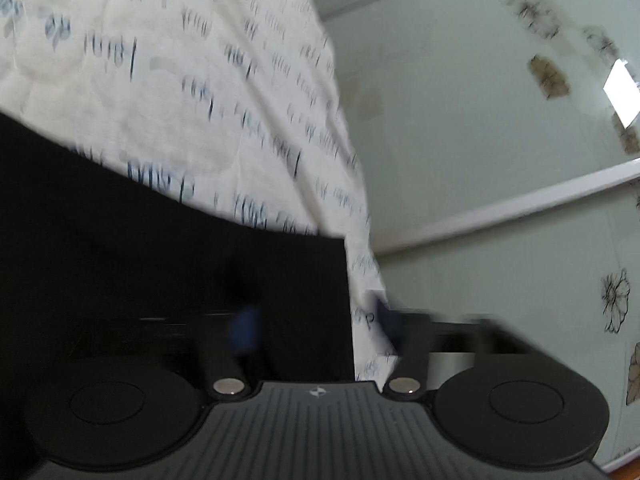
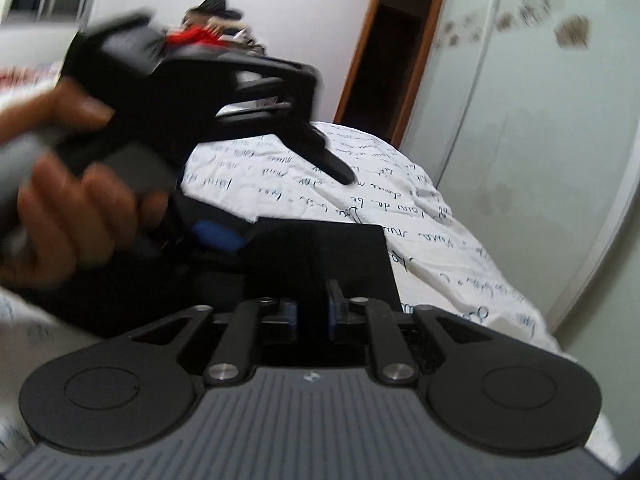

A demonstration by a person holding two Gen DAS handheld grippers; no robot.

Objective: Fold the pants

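The black pants lie on the white bed sheet with blue script print. In the left wrist view my left gripper is open, its blue-padded fingers wide apart over the right edge of the pants, blurred by motion. In the right wrist view my right gripper is shut on a fold of the black pants. The left gripper, held in a hand, shows there at the upper left, just above the pants.
The bed sheet runs to the bed's far end. Pale green wardrobe doors with flower prints stand to the right of the bed, also in the right wrist view. A wooden door frame is behind.
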